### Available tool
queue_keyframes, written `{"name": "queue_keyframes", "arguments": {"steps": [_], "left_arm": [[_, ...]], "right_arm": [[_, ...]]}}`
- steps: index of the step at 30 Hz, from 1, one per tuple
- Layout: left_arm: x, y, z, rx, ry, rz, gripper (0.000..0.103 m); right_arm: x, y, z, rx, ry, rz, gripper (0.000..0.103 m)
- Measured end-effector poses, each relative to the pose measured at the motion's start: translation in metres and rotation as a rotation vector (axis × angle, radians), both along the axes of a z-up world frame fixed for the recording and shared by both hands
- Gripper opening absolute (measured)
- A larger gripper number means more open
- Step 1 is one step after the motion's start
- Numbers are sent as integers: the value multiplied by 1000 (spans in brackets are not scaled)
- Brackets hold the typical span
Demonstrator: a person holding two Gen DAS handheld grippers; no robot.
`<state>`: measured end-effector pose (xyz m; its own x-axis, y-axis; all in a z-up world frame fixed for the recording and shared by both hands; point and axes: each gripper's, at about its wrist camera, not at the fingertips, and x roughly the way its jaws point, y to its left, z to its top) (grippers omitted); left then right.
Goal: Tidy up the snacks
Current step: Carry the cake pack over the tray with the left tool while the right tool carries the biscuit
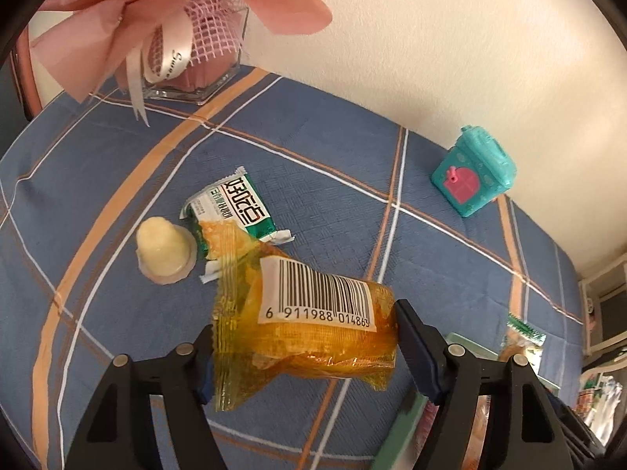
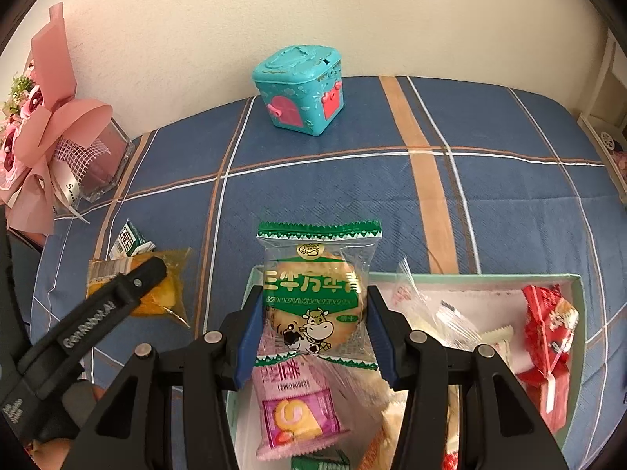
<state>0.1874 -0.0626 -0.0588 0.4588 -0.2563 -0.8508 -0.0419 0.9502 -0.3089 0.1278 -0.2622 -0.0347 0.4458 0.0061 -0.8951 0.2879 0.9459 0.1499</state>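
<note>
My left gripper [image 1: 305, 337] is shut on a yellow see-through snack packet [image 1: 298, 305] with a barcode label, held a little above the blue checked tablecloth [image 1: 333, 164]. Behind it lie a pale jelly cup [image 1: 164, 250] and a green-and-white packet [image 1: 235, 205]. My right gripper [image 2: 313, 313] is shut on a green biscuit packet [image 2: 313, 293] with a cow picture, held over the left end of a pale green snack box [image 2: 580, 313]. One black finger [image 2: 149, 270] of the left gripper lies across the yellow packet [image 2: 168, 297] at the left.
The box holds a pink roll-cake packet [image 2: 298, 411], a red packet [image 2: 548, 333] and several clear wrappers. A teal toy house box [image 2: 299, 90] stands by the wall. A pink bouquet in a glass vase [image 2: 58, 149] stands at the far left.
</note>
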Motion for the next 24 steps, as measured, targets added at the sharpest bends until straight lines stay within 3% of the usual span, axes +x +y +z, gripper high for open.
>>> {"name": "queue_keyframes", "arguments": {"steps": [12, 24], "left_arm": [[-50, -17, 52, -38, -55, -88, 77], [-115, -84, 49, -82, 4, -326, 77]], "right_arm": [[-46, -23, 27, -29, -5, -61, 52], [-117, -61, 22, -64, 49, -162, 52]]}}
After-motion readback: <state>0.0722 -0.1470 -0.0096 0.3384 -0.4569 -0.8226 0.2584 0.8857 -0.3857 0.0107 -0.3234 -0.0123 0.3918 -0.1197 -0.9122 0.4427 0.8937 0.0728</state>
